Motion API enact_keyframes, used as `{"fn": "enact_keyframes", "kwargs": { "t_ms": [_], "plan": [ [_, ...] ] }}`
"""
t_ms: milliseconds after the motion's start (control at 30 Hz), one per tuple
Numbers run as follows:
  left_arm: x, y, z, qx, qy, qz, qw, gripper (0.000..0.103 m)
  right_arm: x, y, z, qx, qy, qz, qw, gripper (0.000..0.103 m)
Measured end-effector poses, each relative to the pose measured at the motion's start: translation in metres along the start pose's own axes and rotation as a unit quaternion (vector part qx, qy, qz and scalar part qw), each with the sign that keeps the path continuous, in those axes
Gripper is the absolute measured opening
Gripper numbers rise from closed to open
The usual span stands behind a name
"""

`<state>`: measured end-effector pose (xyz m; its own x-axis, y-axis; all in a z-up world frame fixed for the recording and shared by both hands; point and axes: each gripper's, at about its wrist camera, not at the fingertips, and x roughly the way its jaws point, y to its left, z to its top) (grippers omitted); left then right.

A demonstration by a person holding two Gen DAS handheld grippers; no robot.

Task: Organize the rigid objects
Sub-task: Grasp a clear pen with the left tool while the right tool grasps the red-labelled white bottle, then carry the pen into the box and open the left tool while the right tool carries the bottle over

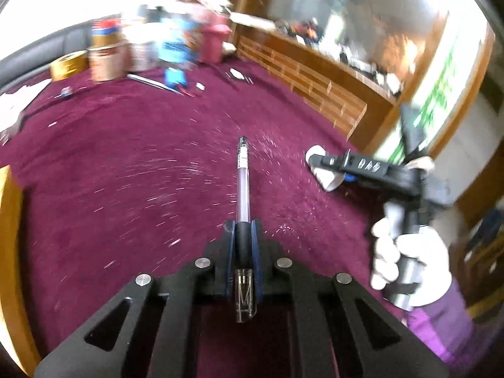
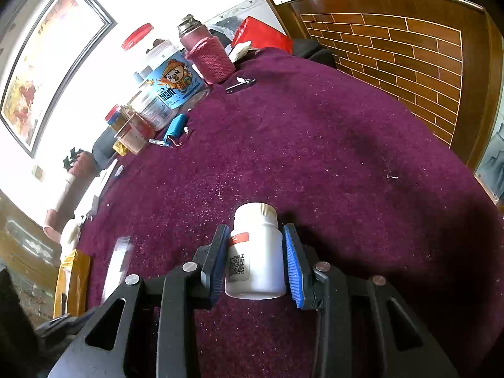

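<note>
Pen [image 1: 243, 189], clear-barrelled with a black grip, sits clamped in the left hand-held gripper [image 1: 243, 230], pointing ahead; white pill bottle [image 2: 255, 252] with a QR label is squeezed between the right hand-held gripper [image 2: 255, 242] pads.

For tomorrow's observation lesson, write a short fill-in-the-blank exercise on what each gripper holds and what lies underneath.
1. The left gripper is shut on a ____.
2. The right gripper is shut on a white ____.
3. The cloth under both is dark ____.
4. The bottle bears a square ____ code.

Missing words: pen; bottle; red; QR
</note>
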<state>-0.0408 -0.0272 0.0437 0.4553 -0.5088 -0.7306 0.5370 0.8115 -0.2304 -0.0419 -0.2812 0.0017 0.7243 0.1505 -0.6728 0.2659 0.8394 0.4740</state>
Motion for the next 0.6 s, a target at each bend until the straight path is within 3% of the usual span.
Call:
{"fn": "enact_keyframes", "kwargs": {
  "t_ms": [100,233,333,467,600],
  "plan": [
    [-0.045,0.024,-0.013,-0.039,-0.036,-0.014,0.9985,0.007,0.0,0.001,0.0,-0.002,0.0,-0.002,1.0,0.031],
    [-0.105,0.066,-0.039,-0.091,-0.082,-0.001,0.9924,0.007,0.001,0.006,0.0,-0.017,0.005,-0.014,1.0,0.031],
    [-0.143,0.103,-0.062,-0.129,-0.107,0.033,0.9854,0.008,-0.001,0.014,-0.002,-0.035,0.016,-0.025,0.999,0.031],
    [-0.185,0.149,-0.099,-0.179,-0.128,0.092,0.9712,0.008,-0.009,0.03,-0.009,-0.032,0.035,0.013,0.999,0.031],
    [-0.21,0.186,-0.132,-0.231,-0.136,0.137,0.9536,0.008,-0.019,0.076,-0.019,-0.059,0.053,0.067,0.995,0.031]
  ]
}}
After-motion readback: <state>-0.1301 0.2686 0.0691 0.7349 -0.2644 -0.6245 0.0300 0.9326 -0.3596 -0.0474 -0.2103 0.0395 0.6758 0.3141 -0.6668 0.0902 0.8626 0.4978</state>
